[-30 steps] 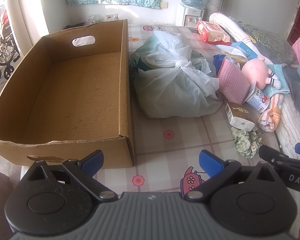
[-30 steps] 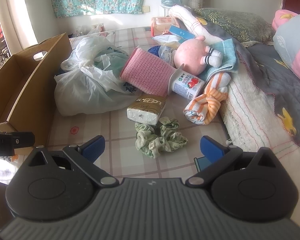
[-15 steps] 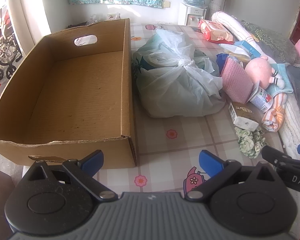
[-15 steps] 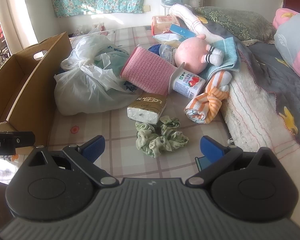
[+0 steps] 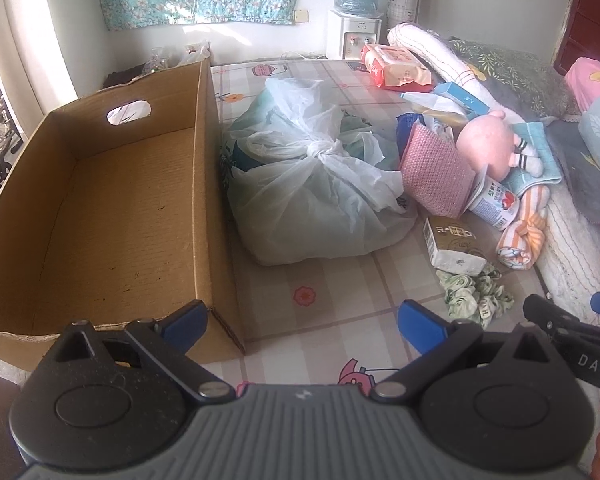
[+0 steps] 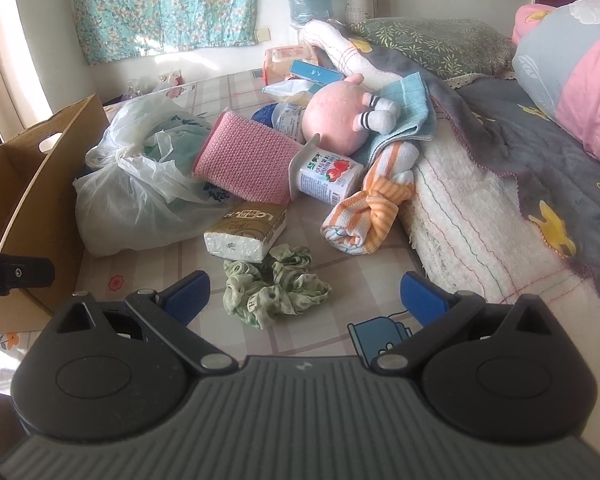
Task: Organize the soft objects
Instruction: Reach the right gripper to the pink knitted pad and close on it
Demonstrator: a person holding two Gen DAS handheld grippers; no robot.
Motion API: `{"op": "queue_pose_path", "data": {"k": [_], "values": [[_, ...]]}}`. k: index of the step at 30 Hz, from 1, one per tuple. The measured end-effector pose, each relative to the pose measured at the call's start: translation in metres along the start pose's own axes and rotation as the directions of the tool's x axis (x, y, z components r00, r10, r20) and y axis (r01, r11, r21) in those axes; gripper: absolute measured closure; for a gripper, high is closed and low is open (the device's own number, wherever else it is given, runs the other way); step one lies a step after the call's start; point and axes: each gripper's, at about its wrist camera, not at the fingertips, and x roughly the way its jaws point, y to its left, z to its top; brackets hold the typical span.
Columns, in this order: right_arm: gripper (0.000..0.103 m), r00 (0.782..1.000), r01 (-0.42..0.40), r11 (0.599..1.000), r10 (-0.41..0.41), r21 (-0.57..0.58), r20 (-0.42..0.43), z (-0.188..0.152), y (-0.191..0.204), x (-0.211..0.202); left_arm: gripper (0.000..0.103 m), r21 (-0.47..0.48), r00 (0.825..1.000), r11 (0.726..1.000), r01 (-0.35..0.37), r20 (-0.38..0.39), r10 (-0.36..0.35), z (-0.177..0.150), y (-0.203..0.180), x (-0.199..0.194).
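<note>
Clutter covers the checked tablecloth (image 5: pixel 340 280) beside bedding (image 6: pixel 480 208); both grippers' fingers gape, empty.

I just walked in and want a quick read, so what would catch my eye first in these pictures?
A big empty cardboard box fills the left of the table, with a knotted white plastic bag right beside it. Farther right sits a jumble around a pink plush toy on a blue towel. Nearest the open right gripper lie green scrunchies.
</note>
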Motion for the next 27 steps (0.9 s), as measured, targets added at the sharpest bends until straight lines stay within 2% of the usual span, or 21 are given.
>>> {"op": "queue_pose_path", "data": {"k": [5, 9, 12, 14, 17, 19, 22, 23, 24, 25, 27], "values": [[0.001, 0.999, 0.014, 0.999, -0.016, 0.037, 0.039, 0.002, -0.024, 0.005, 0.001, 0.078, 0.999, 0.996, 0.037, -0.003, -0.037, 0.009, -0.027, 0.004], [0.001, 0.995, -0.026, 1.0, 0.025, 0.012, 0.096, 0.015, -0.042, 0.011, 0.001, 0.119, 0.996, 0.99, 0.081, 0.016, -0.084, 0.018, -0.048, 0.015], [0.001, 0.985, -0.097, 0.995, 0.096, 0.004, 0.145, 0.037, -0.056, 0.019, 0.001, 0.158, 0.992, 0.982, 0.1, 0.059, -0.111, 0.027, -0.063, 0.027], [0.001, 0.974, -0.16, 0.987, 0.157, 0.007, 0.162, 0.054, -0.064, 0.027, 0.001, 0.176, 0.985, 0.974, 0.142, 0.074, -0.157, 0.033, -0.07, 0.036], [0.001, 0.955, -0.256, 0.966, 0.256, -0.02, 0.148, 0.083, -0.066, 0.048, 0.001, 0.177, 0.963, 0.957, 0.229, 0.102, -0.249, 0.041, -0.077, 0.051], [0.002, 0.939, -0.317, 0.946, 0.324, -0.074, 0.117, 0.099, -0.059, 0.067, 0.007, 0.151, 0.944, 0.945, 0.289, 0.116, -0.308, 0.047, -0.081, 0.065], [0.015, 0.923, -0.375, 0.918, 0.383, -0.128, 0.045, 0.116, -0.048, 0.096, 0.018, 0.093, 0.93, 0.934, 0.345, 0.101, -0.354, 0.053, -0.082, 0.084], [0.024, 0.916, -0.393, 0.907, 0.401, -0.148, 0.025, 0.12, -0.044, 0.104, 0.023, 0.074, 0.929, 0.933, 0.354, 0.092, -0.359, 0.056, -0.083, 0.091], [0.033, 0.91, -0.409, 0.897, 0.416, -0.166, 0.006, 0.124, -0.04, 0.112, 0.033, 0.059, 0.929, 0.932, 0.357, 0.084, -0.361, 0.058, -0.084, 0.098], [0.036, 0.902, -0.426, 0.886, 0.431, -0.183, -0.015, 0.128, -0.036, 0.119, 0.037, 0.053, 0.93, 0.933, 0.356, 0.078, -0.36, 0.059, -0.085, 0.102], [0.042, 0.884, -0.464, 0.858, 0.465, -0.22, -0.049, 0.134, -0.029, 0.134, 0.039, 0.04, 0.934, 0.935, 0.352, 0.05, -0.354, 0.063, -0.088, 0.115]]}}
